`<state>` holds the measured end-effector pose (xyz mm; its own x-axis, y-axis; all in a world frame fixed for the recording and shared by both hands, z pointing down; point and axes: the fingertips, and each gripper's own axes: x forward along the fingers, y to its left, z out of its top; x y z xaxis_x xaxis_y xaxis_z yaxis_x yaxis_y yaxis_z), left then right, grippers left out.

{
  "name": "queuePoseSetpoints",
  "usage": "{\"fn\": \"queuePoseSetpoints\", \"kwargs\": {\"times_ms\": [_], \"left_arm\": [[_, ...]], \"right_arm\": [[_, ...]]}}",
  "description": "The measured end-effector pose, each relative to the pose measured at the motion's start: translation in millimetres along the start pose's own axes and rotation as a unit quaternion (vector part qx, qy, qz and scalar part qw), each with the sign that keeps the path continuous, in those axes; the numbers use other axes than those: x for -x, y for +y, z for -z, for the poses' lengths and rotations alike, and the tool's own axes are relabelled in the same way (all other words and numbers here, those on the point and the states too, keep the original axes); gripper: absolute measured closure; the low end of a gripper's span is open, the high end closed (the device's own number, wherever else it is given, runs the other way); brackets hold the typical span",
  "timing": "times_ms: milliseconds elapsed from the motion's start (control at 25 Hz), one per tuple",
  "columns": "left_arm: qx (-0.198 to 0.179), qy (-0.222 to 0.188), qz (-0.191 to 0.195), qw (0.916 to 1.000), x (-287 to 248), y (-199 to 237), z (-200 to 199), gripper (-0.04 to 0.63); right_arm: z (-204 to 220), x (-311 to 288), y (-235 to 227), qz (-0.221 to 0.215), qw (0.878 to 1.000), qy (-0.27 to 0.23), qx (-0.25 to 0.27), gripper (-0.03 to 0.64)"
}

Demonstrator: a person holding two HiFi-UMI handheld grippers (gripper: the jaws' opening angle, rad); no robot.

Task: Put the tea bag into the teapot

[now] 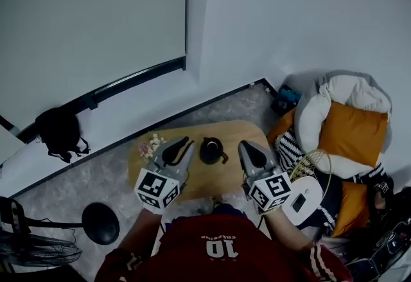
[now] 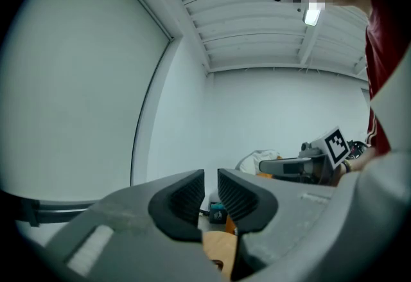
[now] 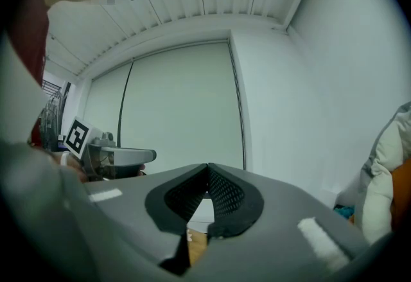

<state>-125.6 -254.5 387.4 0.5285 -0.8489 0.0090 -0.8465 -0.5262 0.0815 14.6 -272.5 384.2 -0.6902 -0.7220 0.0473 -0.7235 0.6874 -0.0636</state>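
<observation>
A dark teapot [image 1: 211, 149] stands in the middle of a small round wooden table [image 1: 221, 175]. At the table's left edge lies a little heap of pale and pink pieces [image 1: 149, 145]; whether they are tea bags is too small to tell. My left gripper [image 1: 184, 142] hovers just left of the teapot, held level. Its jaws stand a narrow gap apart with nothing between them [image 2: 210, 176]. My right gripper [image 1: 248, 144] hovers just right of the teapot, and its jaws meet at the tips, holding nothing [image 3: 207, 170]. Each gripper shows in the other's view.
A white bed with orange cushions [image 1: 350, 121] and a striped cloth lie right of the table. A black bag [image 1: 59, 130] sits by the wall at left, with a black round base [image 1: 101, 223] and a fan [image 1: 26, 245] nearer. Grey carpet surrounds the table.
</observation>
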Motion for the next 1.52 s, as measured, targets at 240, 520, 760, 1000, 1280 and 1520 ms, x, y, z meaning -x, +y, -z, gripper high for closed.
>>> {"fn": "queuePoseSetpoints", "kwargs": {"times_ms": [240, 520, 760, 1000, 1280, 1520], "left_arm": [[0.013, -0.009, 0.004, 0.9999, 3.9, -8.3, -2.9, 0.548], [0.021, -0.017, -0.012, 0.9996, 5.8, -12.3, -9.8, 0.575], [0.023, -0.017, -0.023, 0.9993, -6.9, -34.1, -21.7, 0.594], [0.011, -0.003, -0.038, 0.9992, -19.0, -65.7, -26.0, 0.594], [0.018, 0.001, -0.053, 0.9984, -20.4, -91.0, -26.5, 0.594], [0.013, 0.006, -0.047, 0.9988, -25.2, -86.4, -29.4, 0.594]], "right_arm": [[-3.9, 15.5, -1.2, 0.006, 1.0, 0.003, 0.004, 0.627], [-15.1, 16.8, -6.1, -0.012, 1.0, 0.002, 0.012, 0.626], [-25.2, 25.2, -21.5, -0.039, 0.999, -0.002, 0.008, 0.627], [-21.6, 46.8, -25.6, -0.089, 0.996, 0.007, 0.014, 0.626], [-10.1, 77.5, -43.5, -0.095, 0.995, 0.014, -0.008, 0.627], [-11.6, 81.2, -60.2, -0.049, 0.999, 0.012, -0.003, 0.627]]}}
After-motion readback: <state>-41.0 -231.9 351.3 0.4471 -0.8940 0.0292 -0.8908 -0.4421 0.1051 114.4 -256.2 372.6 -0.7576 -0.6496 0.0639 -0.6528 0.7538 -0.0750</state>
